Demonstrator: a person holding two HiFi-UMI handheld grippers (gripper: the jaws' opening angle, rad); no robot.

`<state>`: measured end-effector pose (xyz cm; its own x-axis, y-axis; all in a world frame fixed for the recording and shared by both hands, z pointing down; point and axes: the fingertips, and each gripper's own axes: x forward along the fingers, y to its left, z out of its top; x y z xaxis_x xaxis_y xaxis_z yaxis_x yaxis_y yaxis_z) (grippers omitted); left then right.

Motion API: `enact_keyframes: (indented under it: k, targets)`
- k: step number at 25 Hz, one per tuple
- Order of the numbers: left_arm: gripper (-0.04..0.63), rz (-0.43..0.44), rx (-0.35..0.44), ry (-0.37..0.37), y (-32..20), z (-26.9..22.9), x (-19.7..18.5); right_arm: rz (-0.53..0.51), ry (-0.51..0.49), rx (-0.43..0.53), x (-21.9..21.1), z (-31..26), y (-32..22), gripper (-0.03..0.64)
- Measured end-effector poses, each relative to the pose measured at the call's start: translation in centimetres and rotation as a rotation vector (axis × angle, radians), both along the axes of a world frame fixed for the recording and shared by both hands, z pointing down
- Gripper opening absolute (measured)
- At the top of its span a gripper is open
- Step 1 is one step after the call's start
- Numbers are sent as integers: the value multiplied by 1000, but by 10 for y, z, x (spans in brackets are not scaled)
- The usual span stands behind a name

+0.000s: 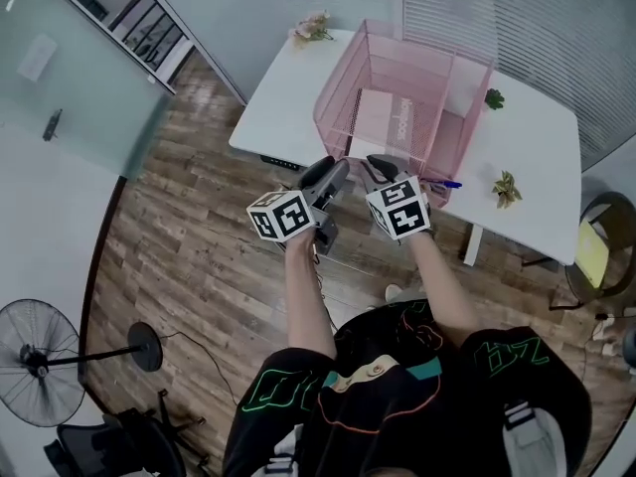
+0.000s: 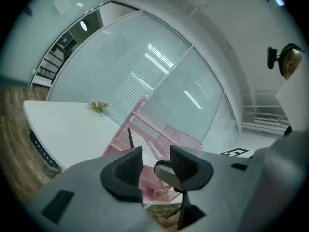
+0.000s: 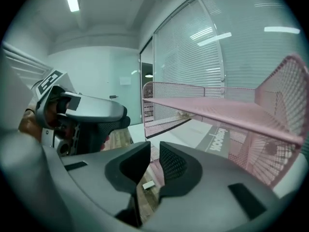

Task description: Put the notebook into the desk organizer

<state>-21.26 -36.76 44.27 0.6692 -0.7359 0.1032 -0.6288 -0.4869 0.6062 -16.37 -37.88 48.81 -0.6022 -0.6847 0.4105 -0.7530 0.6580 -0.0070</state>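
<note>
Seemingly the notebook (image 1: 383, 117) already lies flat on the floor of the pink mesh desk organizer (image 1: 336, 102), cover up, printed word legible in the right gripper view; task looks done or close to it.

Left gripper (image 2: 155, 158) has its jaws wide apart, nothing between them; right gripper (image 3: 154, 161) is down to a narrow slit, also empty. Both hover side by side at the organizer's near wall, over the near edge of the table (image 1: 283, 112).

Handling, as a guess: notebook is thin, light, with a fairly stiff cover that is probably a bit slick; it would flex if lifted by one corner. Lying flat it offers little to pinch, so take the spine or a long edge, tilting it up first.

Organizer is light wire and may slide or tip if bumped. Its mesh walls rise tall around the notebook, so entry is from the open top only.

Room: bare tabletop left of the organizer; on the right a blue pen (image 1: 444, 184) and a small plant (image 1: 507, 188) crowd in. The organizer sits near the table's front edge, so there is little margin there.
</note>
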Motion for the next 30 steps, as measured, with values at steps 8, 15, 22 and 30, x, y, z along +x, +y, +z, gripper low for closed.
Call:
enact_keyframes:
  k: [8,15,22,30]
  targets:
    - [-6,-339,346,-212,20,-87,-61,-143,-274,167,-24,-86,14,6]
    - [-5,-575,464,-419,61,-136,-106,-210,-431,254,-44,-148,29,3]
    - [-5,-769,472,-472,97,-150,-151,-256,-395,299,-74,-169,42,3]
    - [-5,-843,426,-498,118,-139,-171,-268,-345,337,-87,-173,57,3]
